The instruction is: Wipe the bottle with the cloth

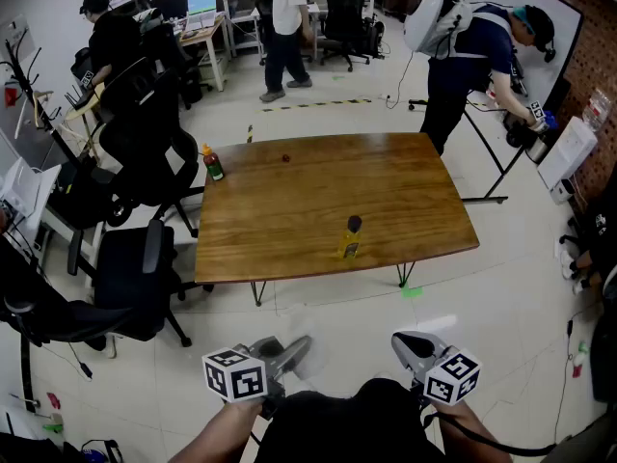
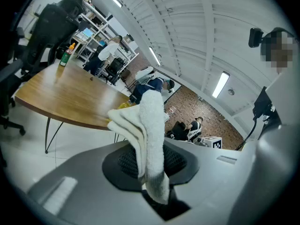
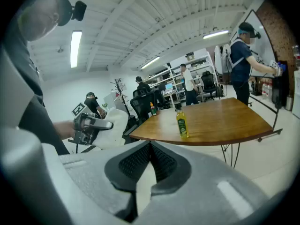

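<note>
The left gripper (image 1: 289,350) is clamped on a folded white terry cloth (image 2: 150,135), which stands up between its jaws. My right gripper (image 1: 410,345) is clenched shut with nothing in it. Both hang over the floor, well short of the brown wooden table (image 1: 289,210).

The small yellow plastic bottle with a dark cap (image 1: 352,239) stands upright near the table's near edge. I judge it light, smooth and easy to tip, so I would steady it with the right gripper at the cap or neck and leave the body free for wiping. The cloth looks soft and limp and should wrap round the bottle easily.

The head view alone shows where the bottle sits on the table. The left gripper view shows the hold on the cloth, though the cloth hides nearly all of the bottle there. The right gripper view shows the bottle (image 3: 182,123) side-on, label and all.
</note>
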### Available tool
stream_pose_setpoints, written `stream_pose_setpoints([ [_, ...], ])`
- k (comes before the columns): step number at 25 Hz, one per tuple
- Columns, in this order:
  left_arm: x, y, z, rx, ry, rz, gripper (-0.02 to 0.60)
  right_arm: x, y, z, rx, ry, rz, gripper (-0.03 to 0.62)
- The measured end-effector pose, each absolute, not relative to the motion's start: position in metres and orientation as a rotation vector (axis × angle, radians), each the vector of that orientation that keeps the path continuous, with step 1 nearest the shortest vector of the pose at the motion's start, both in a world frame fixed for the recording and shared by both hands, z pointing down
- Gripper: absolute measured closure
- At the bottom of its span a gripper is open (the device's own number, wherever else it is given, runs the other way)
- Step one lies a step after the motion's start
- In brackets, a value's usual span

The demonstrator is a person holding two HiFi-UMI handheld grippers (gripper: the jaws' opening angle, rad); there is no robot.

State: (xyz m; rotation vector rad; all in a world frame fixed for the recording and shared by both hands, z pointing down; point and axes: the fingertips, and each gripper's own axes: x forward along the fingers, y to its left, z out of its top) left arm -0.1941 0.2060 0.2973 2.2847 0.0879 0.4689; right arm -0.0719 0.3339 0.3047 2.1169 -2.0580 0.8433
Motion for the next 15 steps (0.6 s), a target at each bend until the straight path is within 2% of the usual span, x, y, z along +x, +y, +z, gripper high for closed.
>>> stream_pose_setpoints([
  [7,-0.189,0.154,0.306,2.261,0.031,0.401,0.479,-0.044,0.294,0.298,2.062,-2.052,0.686,0.589],
  [15,-0.145,0.105,0.310,2.243,-0.129,0.319,0.479,0.030,0.213,0.317,1.822,-2.106,0.590,0.525],
])
